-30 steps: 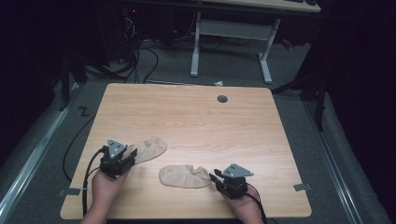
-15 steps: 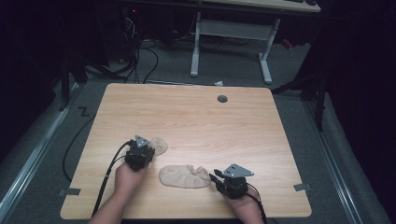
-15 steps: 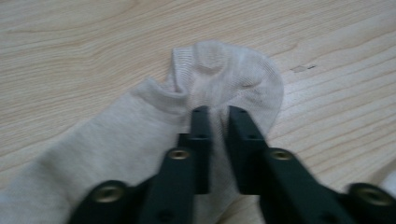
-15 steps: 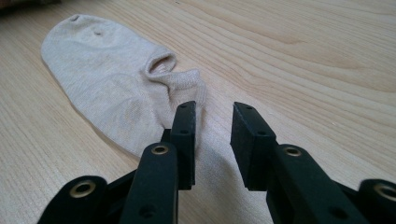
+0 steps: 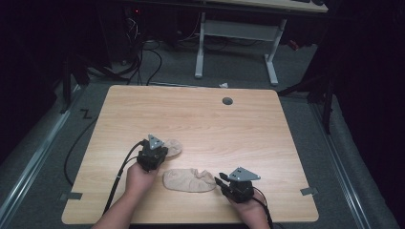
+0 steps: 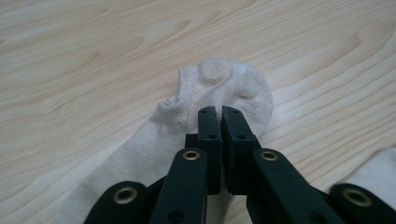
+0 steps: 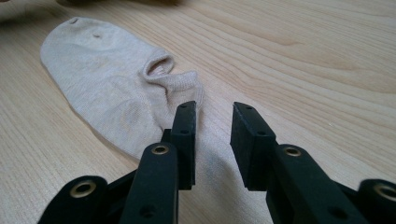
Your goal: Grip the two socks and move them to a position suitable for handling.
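Two beige low-cut socks lie on the wooden table (image 5: 215,124). My left gripper (image 5: 161,150) sits over the left sock (image 5: 175,145), of which the rounded toe end sticks out past it. In the left gripper view my left gripper (image 6: 219,114) is shut, pinching the bunched fabric of this sock (image 6: 224,84). The other sock (image 5: 188,180) lies flat near the front edge. My right gripper (image 5: 218,181) stands at its right end. In the right gripper view my right gripper (image 7: 215,112) is open, its jaws astride the cuff end of that sock (image 7: 102,74), not pressing it.
A round cable hole (image 5: 227,101) sits near the table's far edge. Beyond the table are dark floor, loose cables (image 5: 148,57) and white desk legs (image 5: 203,47). Tape marks (image 5: 308,191) stick to the front corners.
My left gripper has slid right onto the left sock and shut on it, and the sock now looks shorter and bunched. The right gripper and its sock have stayed put.
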Demonstrator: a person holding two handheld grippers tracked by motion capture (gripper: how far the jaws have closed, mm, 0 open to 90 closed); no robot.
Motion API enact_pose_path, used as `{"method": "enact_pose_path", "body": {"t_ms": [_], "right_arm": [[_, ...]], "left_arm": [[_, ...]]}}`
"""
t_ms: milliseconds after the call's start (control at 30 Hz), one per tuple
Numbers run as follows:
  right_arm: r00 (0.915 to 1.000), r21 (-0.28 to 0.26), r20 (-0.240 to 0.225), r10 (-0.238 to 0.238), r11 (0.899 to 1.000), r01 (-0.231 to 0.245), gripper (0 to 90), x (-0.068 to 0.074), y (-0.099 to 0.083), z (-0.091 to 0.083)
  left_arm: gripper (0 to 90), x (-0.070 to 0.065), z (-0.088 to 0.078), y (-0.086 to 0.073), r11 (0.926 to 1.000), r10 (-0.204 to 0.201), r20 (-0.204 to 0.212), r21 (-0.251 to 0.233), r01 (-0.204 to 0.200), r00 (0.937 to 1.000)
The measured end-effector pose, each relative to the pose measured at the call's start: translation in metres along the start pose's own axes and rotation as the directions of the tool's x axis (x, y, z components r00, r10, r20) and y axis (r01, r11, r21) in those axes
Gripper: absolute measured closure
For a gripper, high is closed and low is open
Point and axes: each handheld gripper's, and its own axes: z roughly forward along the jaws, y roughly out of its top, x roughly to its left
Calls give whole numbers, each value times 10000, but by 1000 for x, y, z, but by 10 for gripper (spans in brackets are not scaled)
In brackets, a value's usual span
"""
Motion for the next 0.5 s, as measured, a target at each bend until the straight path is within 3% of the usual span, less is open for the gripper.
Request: {"method": "enact_pose_path", "body": {"t_ms": [233,500], "right_arm": [[10000,-53,41,38,10000,-38,717,-1,0,-1],[10000,-84,71,-4,10000,4,718,-2,0,-3]], "left_arm": [[871,-31,13,11,9988,476,644,61,-481,9968],[868,-63,32,22,9944,972,1369,274,-1018,9858]]}}
